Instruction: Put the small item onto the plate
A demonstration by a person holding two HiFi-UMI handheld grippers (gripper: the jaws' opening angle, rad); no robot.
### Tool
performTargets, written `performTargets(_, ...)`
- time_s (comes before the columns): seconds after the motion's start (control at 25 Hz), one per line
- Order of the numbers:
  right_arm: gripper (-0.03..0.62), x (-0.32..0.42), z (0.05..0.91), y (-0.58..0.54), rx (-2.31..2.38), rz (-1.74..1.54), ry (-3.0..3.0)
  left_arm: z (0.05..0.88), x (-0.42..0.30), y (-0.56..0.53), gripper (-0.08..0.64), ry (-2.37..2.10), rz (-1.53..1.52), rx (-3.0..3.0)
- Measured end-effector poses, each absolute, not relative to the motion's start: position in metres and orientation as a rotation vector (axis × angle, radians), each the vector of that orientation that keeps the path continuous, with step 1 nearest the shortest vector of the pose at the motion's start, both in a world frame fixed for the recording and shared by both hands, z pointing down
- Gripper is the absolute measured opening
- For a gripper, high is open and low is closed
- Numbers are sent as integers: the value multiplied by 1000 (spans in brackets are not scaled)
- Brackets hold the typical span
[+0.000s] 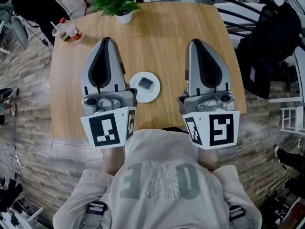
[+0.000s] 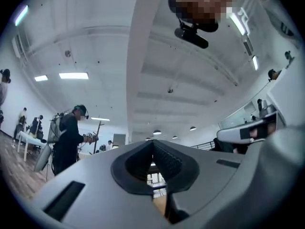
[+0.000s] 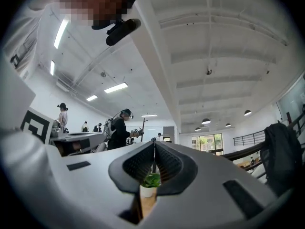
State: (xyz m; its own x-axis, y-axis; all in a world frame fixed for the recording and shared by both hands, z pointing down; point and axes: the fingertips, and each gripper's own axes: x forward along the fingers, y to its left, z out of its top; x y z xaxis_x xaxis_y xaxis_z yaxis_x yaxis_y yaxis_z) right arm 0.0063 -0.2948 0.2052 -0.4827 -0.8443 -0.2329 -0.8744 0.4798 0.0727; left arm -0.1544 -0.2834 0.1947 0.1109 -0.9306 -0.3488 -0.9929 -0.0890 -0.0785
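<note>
A small dark square item (image 1: pixel 145 83) lies on a round white plate (image 1: pixel 136 95) near the front middle of the wooden table (image 1: pixel 162 37). My left gripper (image 1: pixel 106 40) lies just left of the plate, pointing away from me, jaws together with nothing between them. To the plate's right my right gripper (image 1: pixel 197 42) points the same way, jaws also closed and empty. In the left gripper view the left gripper (image 2: pixel 153 141) has its jaws meeting at the tip, and the right gripper view shows the right gripper (image 3: pixel 154 142) the same. Neither gripper touches the plate.
A potted green plant (image 1: pixel 116 4) stands at the table's far edge, also seen between the jaws as the plant (image 3: pixel 151 181). A cup with a straw (image 1: pixel 59 30) and a red-capped bottle (image 1: pixel 72 30) sit at the far left corner. A dark bag (image 1: pixel 271 46) hangs right of the table.
</note>
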Motion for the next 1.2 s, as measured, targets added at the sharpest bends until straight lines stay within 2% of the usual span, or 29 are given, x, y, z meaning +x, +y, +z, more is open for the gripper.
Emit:
performTargets(0.36, 17, -34, 238, -293, -1376, 190, 2711, 175, -167, -256, 9, 1906, 317, -1965)
performTargets(1.2, 17, -45, 242, -298, -1310, 197, 2747, 180, -195, -254, 9, 2004, 311, -1909)
